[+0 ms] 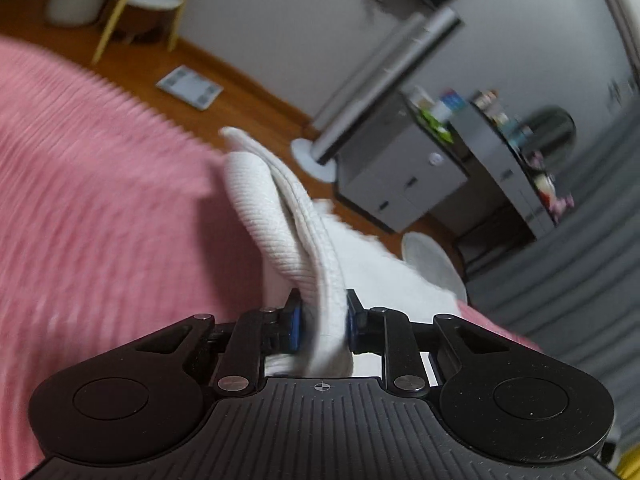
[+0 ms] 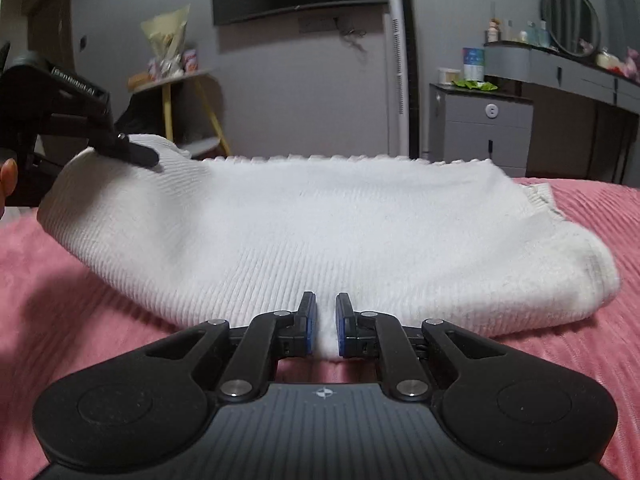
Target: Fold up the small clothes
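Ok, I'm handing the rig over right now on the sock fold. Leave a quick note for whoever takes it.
Left gripper: shut on one end of the white sock, that end lifted off the pink blanket.
Right gripper: shut on the sock's near edge, mid-length, low on the blanket.
Done: both grips are set. The far end, at the right, lies flat.
Left: carry the lifted end over to the other end, lay it down, release.

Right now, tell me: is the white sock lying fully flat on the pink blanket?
No, the left gripper holds one end of the white sock raised above the pink blanket.
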Motion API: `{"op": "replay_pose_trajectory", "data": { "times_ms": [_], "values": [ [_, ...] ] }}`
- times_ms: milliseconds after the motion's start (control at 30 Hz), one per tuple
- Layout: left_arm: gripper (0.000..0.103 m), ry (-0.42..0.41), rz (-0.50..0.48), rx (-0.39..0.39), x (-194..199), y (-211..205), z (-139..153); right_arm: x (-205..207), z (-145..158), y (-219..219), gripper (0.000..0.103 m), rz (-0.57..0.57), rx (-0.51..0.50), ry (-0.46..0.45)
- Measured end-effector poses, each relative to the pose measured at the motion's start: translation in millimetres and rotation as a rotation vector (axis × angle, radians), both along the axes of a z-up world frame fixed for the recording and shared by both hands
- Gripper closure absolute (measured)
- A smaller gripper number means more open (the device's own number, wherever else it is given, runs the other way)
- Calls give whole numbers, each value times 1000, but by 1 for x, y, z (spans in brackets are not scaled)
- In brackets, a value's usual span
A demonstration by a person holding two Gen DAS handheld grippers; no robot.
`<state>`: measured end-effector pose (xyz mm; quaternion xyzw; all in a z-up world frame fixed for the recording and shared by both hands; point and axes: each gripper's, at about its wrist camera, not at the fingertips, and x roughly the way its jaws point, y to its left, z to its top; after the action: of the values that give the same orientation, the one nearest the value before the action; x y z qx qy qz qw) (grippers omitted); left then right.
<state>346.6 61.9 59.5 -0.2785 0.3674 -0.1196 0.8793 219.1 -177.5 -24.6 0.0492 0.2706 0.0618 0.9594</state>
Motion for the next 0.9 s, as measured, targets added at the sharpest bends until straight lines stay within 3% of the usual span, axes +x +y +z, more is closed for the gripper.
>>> {"op": "replay_pose_trajectory", "data": {
  "times_ms": [167,233,300,367,433,500,533,733,833,900],
  "values": [
    [78,-42,-128,148,2,-82,13,-4,11,-33,93,-125,88,-57],
    [75,-33,-169,184,1,-110,2,-5,10,-46,93,-153,115,-65],
    [64,1,-203,191,3,-130,-13,-5,6,-55,93,-169,144,-57],
    [63,17,-210,205,0,-138,-24,-2,2,-64,93,-174,185,-45],
    [53,-27,-200,190,-18,-133,-20,-1,-2,-71,93,-170,222,-31],
    [36,-67,-162,120,-43,-116,-14,1,-2,-76,93,-167,254,-30],
    [34,-77,-124,109,-56,-110,-12,2,-2,-80,93,-169,275,-29],
    [30,-36,45,246,-114,-68,-44,11,-2,-100,91,-162,475,27],
    [30,-1,65,245,-118,-58,-64,17,0,-108,77,-138,590,65],
    [30,-4,61,290,-111,-59,-68,25,4,-111,68,-111,622,96]
  ]
}}
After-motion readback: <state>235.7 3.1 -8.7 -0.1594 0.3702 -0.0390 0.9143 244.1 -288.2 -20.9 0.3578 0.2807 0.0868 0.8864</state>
